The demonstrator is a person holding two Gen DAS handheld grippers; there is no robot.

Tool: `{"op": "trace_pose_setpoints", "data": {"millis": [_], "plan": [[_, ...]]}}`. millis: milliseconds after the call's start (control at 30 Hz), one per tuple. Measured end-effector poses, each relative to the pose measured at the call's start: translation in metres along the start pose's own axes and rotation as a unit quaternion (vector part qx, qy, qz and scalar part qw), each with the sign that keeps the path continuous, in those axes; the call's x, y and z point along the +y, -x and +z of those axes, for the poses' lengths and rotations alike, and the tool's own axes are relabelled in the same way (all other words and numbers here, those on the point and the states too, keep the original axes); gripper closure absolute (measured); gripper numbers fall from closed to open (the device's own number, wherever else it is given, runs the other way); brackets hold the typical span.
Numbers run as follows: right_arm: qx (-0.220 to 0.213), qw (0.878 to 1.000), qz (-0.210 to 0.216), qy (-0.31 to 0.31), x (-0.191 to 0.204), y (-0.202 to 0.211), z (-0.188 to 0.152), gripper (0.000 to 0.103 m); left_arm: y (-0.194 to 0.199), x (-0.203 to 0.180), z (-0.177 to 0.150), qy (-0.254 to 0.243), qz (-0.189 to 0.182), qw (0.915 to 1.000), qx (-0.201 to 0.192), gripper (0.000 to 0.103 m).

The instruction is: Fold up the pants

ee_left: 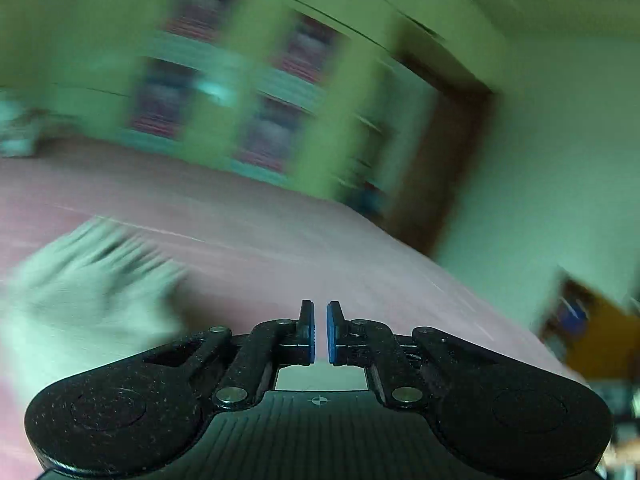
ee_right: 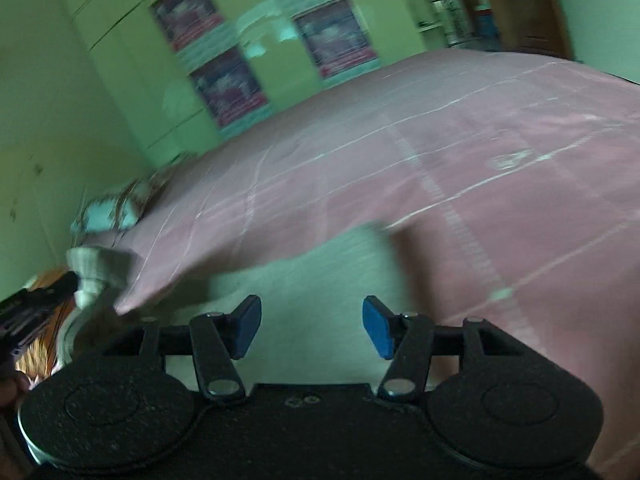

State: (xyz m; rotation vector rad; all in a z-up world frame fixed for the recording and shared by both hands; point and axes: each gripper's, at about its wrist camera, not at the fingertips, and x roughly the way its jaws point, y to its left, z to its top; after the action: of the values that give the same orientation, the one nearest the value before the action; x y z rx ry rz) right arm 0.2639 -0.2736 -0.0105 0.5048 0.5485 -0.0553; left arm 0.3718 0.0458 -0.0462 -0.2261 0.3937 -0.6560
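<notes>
- The pale pants (ee_right: 304, 280) lay on the pink bed (ee_right: 480, 152), at twelve o'clock from the right gripper (ee_right: 312, 328), which stood released.
- The left gripper (ee_left: 320, 332) was clenched on nothing.
- They looked soft and light; the waistband seemed the best hold.

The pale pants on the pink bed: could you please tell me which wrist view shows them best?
The right wrist view: the pants lie broad across the pink bed, just beyond the open right gripper. The left wrist view shows only a motion-blurred pale heap at its left edge.
</notes>
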Motion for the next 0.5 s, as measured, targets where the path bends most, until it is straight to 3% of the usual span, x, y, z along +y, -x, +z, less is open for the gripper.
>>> {"op": "trace_pose_setpoints", "data": {"millis": [67,167,300,367,400,467,500], "plan": [[-0.005,1.000,-0.007,-0.021,-0.028,0.012,0.007,0.053,-0.028,-0.045,-0.017,-0.037,-0.012,0.9983,0.043,0.096],[-0.017,0.999,-0.011,-0.043,-0.057,0.024,0.011,0.049,-0.029,-0.069,-0.038,-0.053,0.035,0.9968,0.049,0.096],[-0.018,0.998,-0.008,-0.057,-0.067,0.016,0.009,0.047,0.001,-0.043,-0.033,-0.059,0.156,0.9856,0.027,0.096],[-0.007,0.998,0.002,-0.057,-0.064,0.006,0.005,0.046,0.014,-0.022,-0.020,-0.089,0.233,0.9678,0.033,0.092],[-0.002,0.998,0.007,-0.055,-0.061,0.003,0.003,0.046,0.019,-0.014,-0.015,-0.098,0.259,0.9601,0.038,0.085],[0.010,0.998,0.020,-0.050,-0.052,-0.004,-0.004,0.046,0.028,-0.003,-0.005,-0.127,0.309,0.9416,0.043,0.038],[0.014,0.998,0.025,-0.048,-0.047,-0.006,-0.006,0.046,0.032,-0.002,-0.001,-0.142,0.321,0.9358,0.036,0.028]]}}
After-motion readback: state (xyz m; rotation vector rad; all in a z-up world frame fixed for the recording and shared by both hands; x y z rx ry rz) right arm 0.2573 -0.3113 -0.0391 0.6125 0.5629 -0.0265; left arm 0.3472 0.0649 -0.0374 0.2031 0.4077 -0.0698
